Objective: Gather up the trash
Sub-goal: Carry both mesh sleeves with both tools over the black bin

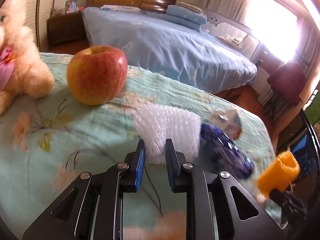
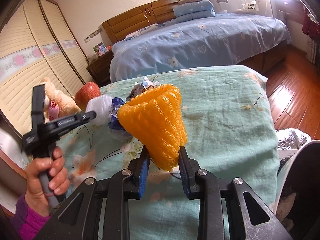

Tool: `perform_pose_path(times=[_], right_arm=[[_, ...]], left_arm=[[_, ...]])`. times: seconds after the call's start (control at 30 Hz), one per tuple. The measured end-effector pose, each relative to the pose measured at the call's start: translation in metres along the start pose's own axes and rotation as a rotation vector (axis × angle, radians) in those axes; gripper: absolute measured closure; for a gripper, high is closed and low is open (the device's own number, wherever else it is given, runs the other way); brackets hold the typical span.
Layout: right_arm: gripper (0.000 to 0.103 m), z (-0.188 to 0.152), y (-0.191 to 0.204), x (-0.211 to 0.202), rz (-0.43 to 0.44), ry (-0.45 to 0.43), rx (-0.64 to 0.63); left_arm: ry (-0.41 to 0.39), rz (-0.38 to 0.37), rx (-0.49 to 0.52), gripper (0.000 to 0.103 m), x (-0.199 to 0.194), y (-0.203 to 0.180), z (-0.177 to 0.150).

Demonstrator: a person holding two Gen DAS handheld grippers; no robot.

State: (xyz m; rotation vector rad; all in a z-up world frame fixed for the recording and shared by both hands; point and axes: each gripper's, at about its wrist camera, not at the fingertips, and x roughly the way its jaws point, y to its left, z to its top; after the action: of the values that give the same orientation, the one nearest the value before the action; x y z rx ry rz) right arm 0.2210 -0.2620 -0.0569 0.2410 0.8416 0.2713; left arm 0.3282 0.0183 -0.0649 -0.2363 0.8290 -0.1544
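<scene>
Left gripper [image 1: 155,146]: its 2 fingers stand close together, pinching the near edge of the white foam net [image 1: 170,128]; the net fills the narrow gap between the pads.
Right gripper [image 2: 165,156]: its 2 fingers clamp the narrow lower end of the orange foam net [image 2: 156,120], which flares upward, clear of the cloth.
White foam net: lies on the floral green cloth [image 1: 60,130], partly lifted at the gripped edge.
Blue wrapper [image 1: 226,150]: crumpled, just right of the white net, blurred.
Paper scrap [image 1: 226,120]: white and blue, just behind the wrapper.
Apple [image 1: 97,75]: red and yellow, upright on the cloth behind the white net.
Plush toy [image 1: 22,60]: cream, left of the apple.
Hand [image 2: 46,172]: grips the left gripper's handle; purple sleeve at the wrist.
Bed [image 1: 170,50]: blue sheet, behind the cloth-covered surface.
</scene>
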Motion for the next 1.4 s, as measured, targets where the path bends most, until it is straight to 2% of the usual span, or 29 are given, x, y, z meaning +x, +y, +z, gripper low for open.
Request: perform_pose_path(times=[0.17,0.4,0.93,1.4], right_arm=[[0.075,-0.006,-0.004,-0.014,-0.005,-0.011,0.005],[0.075,-0.022,-0.013,-0.035,-0.021,-0.020,0.023],[0.075,-0.061,-0.066,-0.105,-0.131,-0.075,0.112],[0.075,-0.090,-0.123,-0.140,-0.252,-0.088,0.218]], left_arm=[[-0.022,-0.035,-0.001,0.085,-0.038,-0.002,-0.026],[0.026,-0.105,0.032,0.085,-0.063,-0.023,-0.064],[0.079,-0.264,0.170,0.085,-0.079,-0.121,-0.105],[0.115,-0.326,0.300,0.085,-0.076,-0.193,-0.127]])
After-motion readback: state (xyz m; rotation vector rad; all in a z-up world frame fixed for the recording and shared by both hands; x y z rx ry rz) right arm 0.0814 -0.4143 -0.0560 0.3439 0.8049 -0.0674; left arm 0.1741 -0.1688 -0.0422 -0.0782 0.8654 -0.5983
